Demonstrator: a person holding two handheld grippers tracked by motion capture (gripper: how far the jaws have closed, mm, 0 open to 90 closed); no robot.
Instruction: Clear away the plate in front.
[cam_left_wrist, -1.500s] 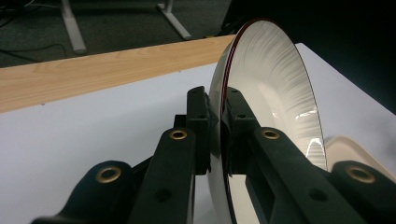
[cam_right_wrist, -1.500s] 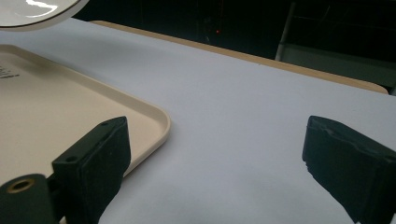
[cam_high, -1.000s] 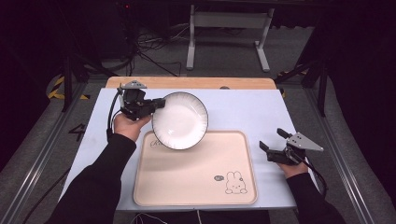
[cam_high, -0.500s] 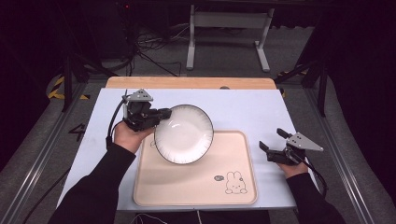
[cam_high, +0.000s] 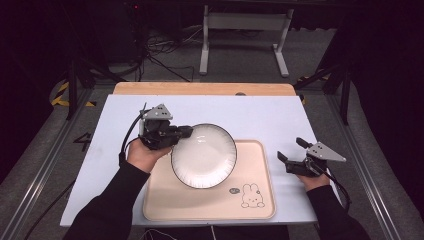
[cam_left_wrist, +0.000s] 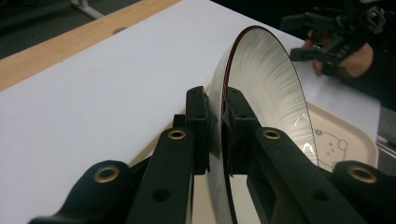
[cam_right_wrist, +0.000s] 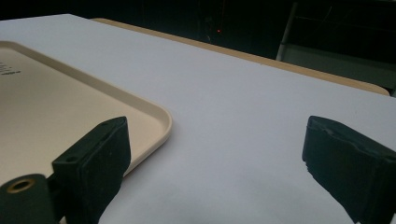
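A white plate (cam_high: 204, 155) with a dark rim hangs over the left half of a beige tray (cam_high: 255, 170), which has a rabbit drawing. My left gripper (cam_high: 184, 132) is shut on the plate's upper left rim. In the left gripper view the plate (cam_left_wrist: 266, 88) stands edge-on between the two black jaws, and the left gripper (cam_left_wrist: 215, 128) pinches its rim. My right gripper (cam_high: 291, 149) rests open on the table just right of the tray. The right gripper (cam_right_wrist: 215, 154) has nothing between its wide-apart jaws, and the tray's corner (cam_right_wrist: 140, 116) lies beside its left jaw.
A white tabletop (cam_high: 260, 112) with a wooden strip (cam_high: 200, 88) along its far edge carries the tray. Beyond it are a dark floor, cables and a metal stand (cam_high: 245, 35). The other hand's gripper (cam_left_wrist: 336, 32) is seen far off in the left gripper view.
The left gripper has carried the plate toward the near side and to the right, from above the tray's far left corner to over the tray. The right gripper has stayed put.
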